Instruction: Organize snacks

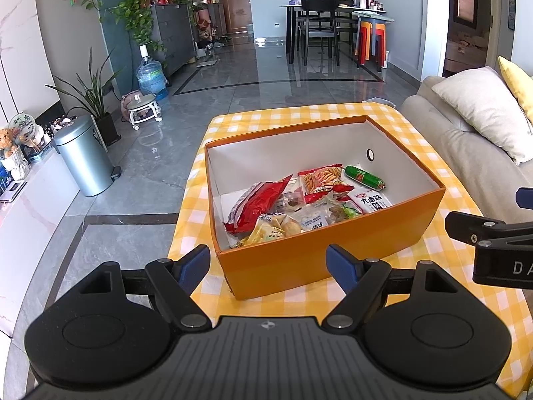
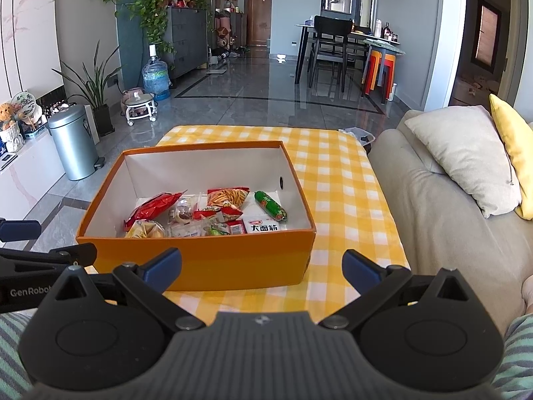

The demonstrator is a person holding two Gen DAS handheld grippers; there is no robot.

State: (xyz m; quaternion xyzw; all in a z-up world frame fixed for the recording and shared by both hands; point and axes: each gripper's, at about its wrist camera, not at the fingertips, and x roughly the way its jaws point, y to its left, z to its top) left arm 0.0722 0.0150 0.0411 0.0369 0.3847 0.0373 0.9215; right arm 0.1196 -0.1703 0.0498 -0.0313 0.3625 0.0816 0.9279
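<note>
— Where are the snacks?
— All piled in the orange box (image 2: 200, 260) on the checked table (image 2: 336, 180): a red bag (image 2: 150, 208), a green sausage (image 2: 270, 206), a white packet (image 2: 265, 226).
— And the grippers?
— Left gripper (image 1: 268, 265) and right gripper (image 2: 261, 266) hover near the box's near wall, fingers (image 2: 161, 268) spread, holding nothing.

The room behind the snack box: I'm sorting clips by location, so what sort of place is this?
Most likely a home living and dining room: a sofa beside the checked table, a dining table with chairs, and potted plants.
</note>
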